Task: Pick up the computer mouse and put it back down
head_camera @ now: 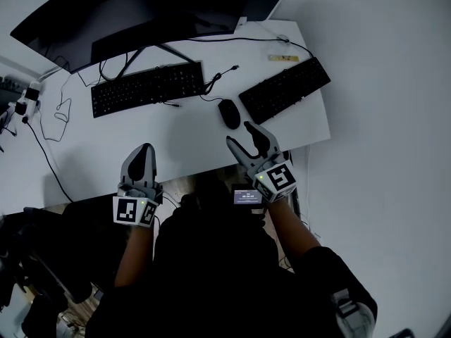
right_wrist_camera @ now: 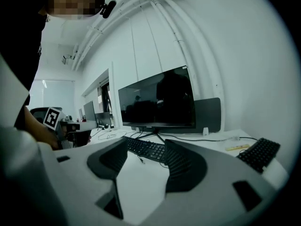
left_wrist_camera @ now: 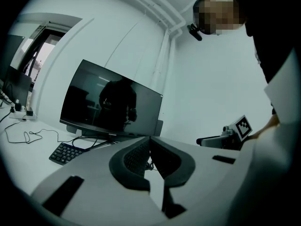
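The black computer mouse [head_camera: 229,113] lies on the white desk [head_camera: 91,150], between the two keyboards. My right gripper [head_camera: 242,135] hovers just short of it, over the desk's front edge, with its jaws apart and nothing between them. In the right gripper view the right gripper [right_wrist_camera: 146,145] frames bare desk and a keyboard; the mouse does not show there. My left gripper [head_camera: 144,148] sits over the front edge further left, fingertips together. In the left gripper view the left gripper [left_wrist_camera: 149,139] has its pads meeting at the tip and holds nothing.
A wide dark monitor [head_camera: 141,13] stands at the back. A black keyboard [head_camera: 148,88] lies in front of it and a second keyboard [head_camera: 284,89] lies angled at the right. Loose cables [head_camera: 53,111] and a power strip [head_camera: 25,101] trail at the left.
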### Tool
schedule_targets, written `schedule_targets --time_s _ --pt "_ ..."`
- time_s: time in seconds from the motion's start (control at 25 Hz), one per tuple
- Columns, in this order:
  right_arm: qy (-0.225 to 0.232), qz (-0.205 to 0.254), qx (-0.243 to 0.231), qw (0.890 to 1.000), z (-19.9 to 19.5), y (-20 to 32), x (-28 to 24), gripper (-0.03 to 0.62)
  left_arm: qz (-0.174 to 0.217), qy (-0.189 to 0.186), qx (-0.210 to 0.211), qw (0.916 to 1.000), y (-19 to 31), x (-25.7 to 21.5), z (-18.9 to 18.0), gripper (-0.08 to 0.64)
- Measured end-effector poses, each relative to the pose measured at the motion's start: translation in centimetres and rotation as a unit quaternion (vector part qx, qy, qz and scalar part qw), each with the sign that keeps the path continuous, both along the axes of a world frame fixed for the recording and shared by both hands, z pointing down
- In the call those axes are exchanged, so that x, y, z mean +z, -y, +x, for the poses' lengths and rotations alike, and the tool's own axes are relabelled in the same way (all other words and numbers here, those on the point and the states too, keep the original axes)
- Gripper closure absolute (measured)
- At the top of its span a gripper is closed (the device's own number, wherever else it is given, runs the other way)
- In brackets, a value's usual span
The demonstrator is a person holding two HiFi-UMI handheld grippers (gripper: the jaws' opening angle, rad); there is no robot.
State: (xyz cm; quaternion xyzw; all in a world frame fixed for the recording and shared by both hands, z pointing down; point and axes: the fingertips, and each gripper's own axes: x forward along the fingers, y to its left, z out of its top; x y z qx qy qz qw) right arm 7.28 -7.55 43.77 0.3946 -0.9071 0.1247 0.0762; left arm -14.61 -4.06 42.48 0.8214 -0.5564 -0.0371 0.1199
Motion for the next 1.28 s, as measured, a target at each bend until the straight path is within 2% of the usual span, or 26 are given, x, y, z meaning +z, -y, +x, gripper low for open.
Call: schedule_targets --time_s 0.32,0.44,0.8,0.92,1.08,1.28 --pt "-0.025 -0.058 -0.014 0.998 1.1 3.8 4.7 0.338 -0.011 0.022 -0.016 0.9996 3.1 0.2 0.8 0.566" --pt "-0.032 -0.075 -0.016 0.997 1.2 4.8 6.5 0.274 -0.019 0.022 -0.023 0.9993 3.7 0.9 1.1 0.565" --pt "-0.078 -0.142 0.009 0.987 1.3 7.4 11.3 0.275 -0.025 0.022 0.014 0.9994 6.9 2.6 1.1 0.565" --pt "-0.097 -0.167 0.021 0.981 1.0 7.9 12.9 0.275 -0.025 0.019 0.039 0.9987 8.0 3.2 1.0 0.565" --pt "-0.131 -0.214 0.035 0.967 1.0 8.0 16.1 0.273 -0.039 0.003 0.057 0.9976 8.7 4.8 0.6 0.565" --pt "-0.157 -0.244 0.054 0.955 1.4 8.6 18.4 0.273 -0.052 -0.009 0.081 0.9953 9.1 6.3 0.6 0.565"
